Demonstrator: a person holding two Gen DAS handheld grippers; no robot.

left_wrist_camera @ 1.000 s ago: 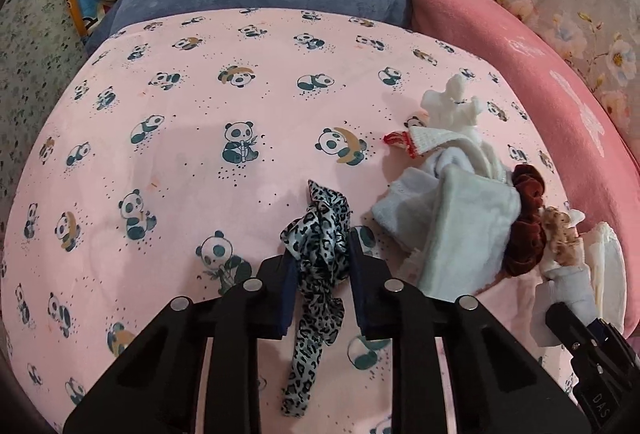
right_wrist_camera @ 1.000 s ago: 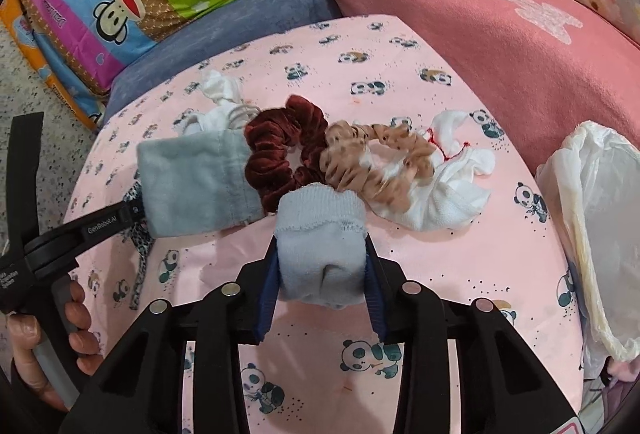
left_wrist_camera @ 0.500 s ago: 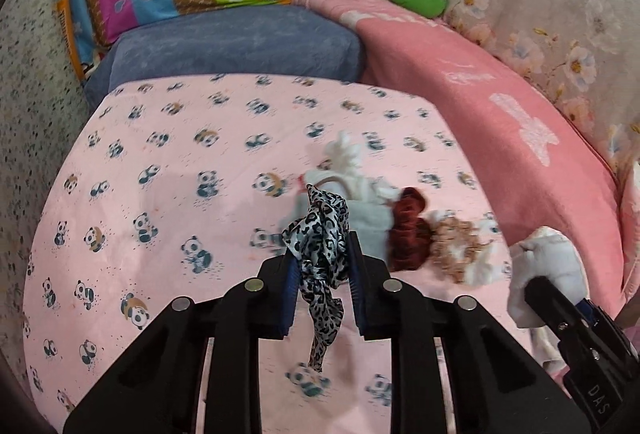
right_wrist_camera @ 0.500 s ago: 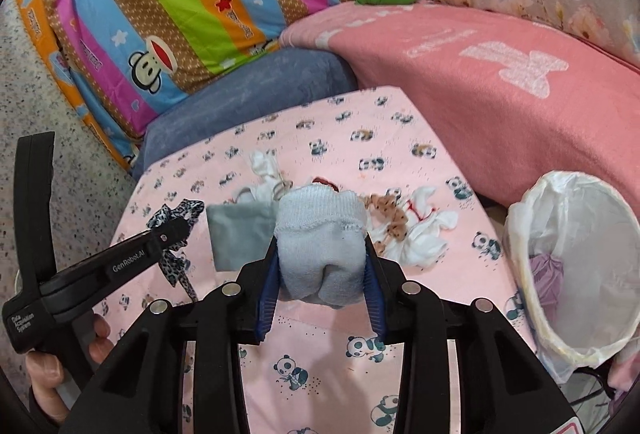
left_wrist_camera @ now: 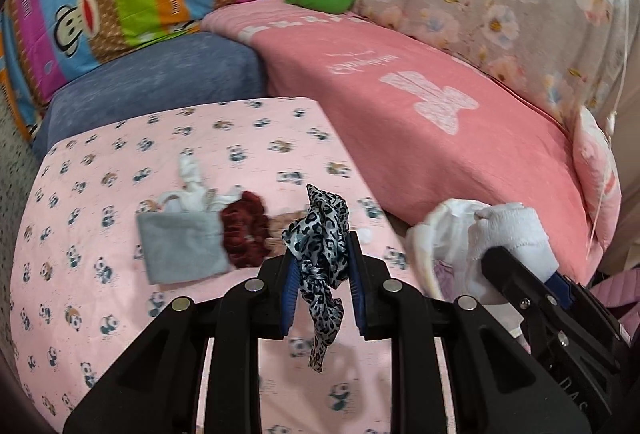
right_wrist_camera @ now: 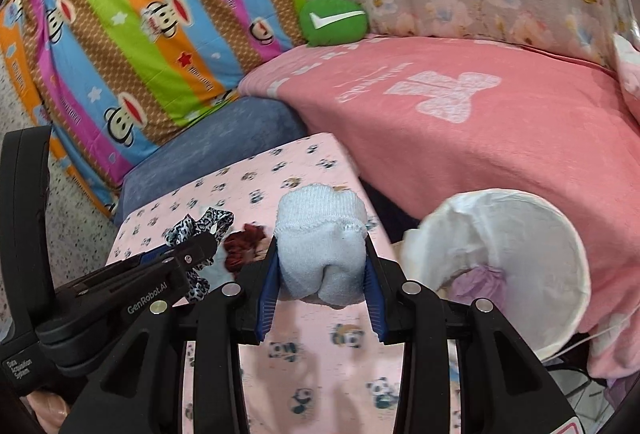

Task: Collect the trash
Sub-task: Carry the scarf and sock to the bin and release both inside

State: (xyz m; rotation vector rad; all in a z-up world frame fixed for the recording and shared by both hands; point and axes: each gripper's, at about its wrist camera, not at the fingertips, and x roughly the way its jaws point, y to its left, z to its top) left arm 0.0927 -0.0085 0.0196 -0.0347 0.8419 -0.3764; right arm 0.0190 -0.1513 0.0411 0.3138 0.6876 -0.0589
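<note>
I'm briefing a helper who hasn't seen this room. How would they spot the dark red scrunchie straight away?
Start at the panda-print sheet in front of the blue cushion. In the small pile at its middle, the dark red scrunchie lies against the right edge of the flat grey cloth. It is the only ruffled, wine-coloured velvet ring there.

Bright, even, soft light, no glare; faint shadows under the fingers (left_wrist_camera: 288,286). Motion blur smears the sheet (left_wrist_camera: 120,194) beyond them. Fisheye bending, dark corners.
</note>
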